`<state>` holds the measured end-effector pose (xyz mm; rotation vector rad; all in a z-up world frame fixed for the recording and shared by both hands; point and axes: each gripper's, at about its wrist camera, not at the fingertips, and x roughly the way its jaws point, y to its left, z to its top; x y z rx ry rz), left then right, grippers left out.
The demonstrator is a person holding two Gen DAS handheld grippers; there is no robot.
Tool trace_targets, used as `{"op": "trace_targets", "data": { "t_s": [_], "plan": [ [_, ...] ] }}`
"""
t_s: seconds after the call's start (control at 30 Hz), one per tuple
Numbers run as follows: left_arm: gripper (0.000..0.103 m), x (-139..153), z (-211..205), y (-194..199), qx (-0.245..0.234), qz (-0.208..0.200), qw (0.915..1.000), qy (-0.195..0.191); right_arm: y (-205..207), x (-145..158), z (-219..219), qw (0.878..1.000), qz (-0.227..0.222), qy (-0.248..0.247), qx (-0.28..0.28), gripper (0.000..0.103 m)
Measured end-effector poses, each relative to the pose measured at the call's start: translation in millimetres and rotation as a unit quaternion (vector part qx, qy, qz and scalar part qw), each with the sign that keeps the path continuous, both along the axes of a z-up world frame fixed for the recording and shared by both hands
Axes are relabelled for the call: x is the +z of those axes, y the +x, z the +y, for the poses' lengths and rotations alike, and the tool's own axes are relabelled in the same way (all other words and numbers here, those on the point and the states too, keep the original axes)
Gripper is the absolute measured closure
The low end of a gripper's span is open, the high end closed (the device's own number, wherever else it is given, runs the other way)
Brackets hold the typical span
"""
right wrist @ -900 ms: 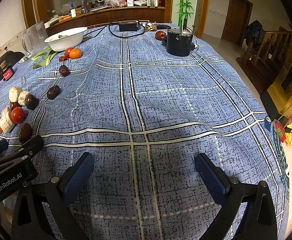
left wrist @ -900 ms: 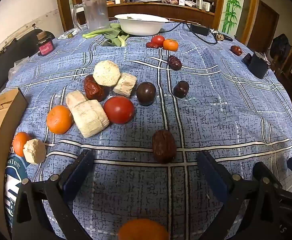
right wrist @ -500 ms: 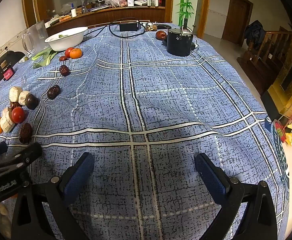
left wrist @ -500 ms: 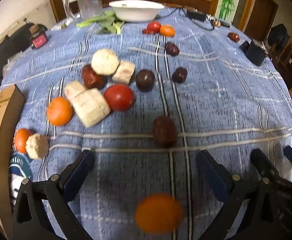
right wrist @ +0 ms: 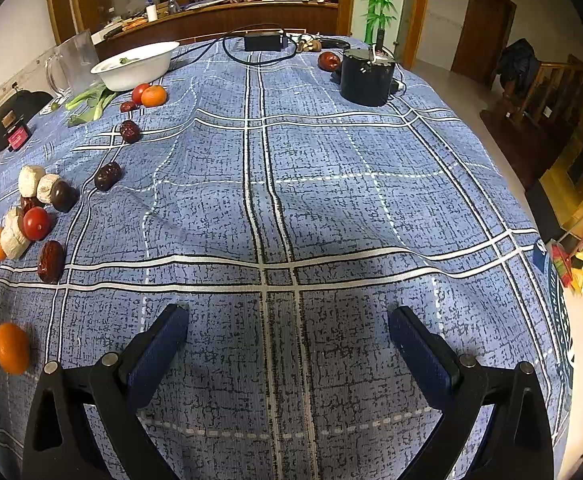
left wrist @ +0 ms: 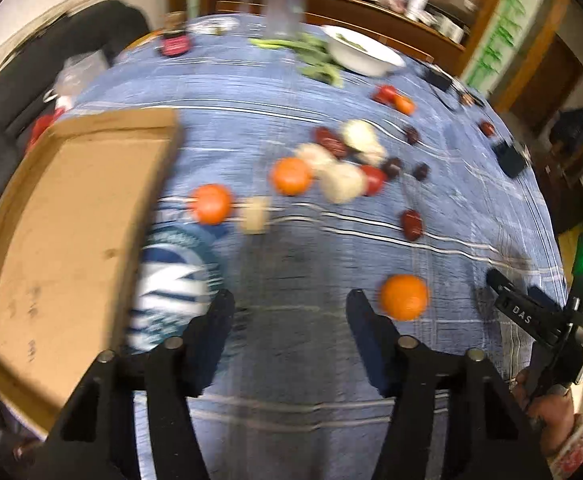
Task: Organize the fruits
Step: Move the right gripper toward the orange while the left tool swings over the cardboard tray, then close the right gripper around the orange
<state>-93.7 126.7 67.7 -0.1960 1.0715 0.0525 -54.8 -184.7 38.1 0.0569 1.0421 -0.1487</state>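
Loose orange (left wrist: 403,297) on the blue plaid cloth (right wrist: 331,184), just right of the left gripper (left wrist: 289,314).

The left gripper's blue pads stand apart with nothing between them; a cardboard tray (left wrist: 63,232) lies to its left, and more fruit is scattered ahead of it. The right gripper (right wrist: 287,340) hovers spread wide and empty, with the orange far to its left.

cardboard box (left wrist: 63,240): left of fruit cluster (left wrist: 331,168)
lone orange (left wrist: 403,297): before the cluster
bowl (left wrist: 361,54): behind it
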Motion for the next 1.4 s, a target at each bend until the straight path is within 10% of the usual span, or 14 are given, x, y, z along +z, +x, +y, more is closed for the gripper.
{"op": "trace_targets", "data": {
  "t_s": [0.97,1.13,1.4],
  "plan": [
    [0.037,19.7,57.2,-48.1,0.042,0.006,0.9991,0.001,-22.3,41.8,109.0,0.991,-0.018,0.056,0.122,0.004],
    [0.078,11.6,68.6,-49.4,0.055,0.022,0.9975,-0.038,-21.7,40.6,118.2,0.986,-0.01,0.072,0.148,0.015],
    [0.08,5.9,55.1,-26.5,0.009,0.013,0.9972,-0.073,-22.7,28.5,112.1,0.981,0.012,0.099,0.165,0.028]
  ]
}}
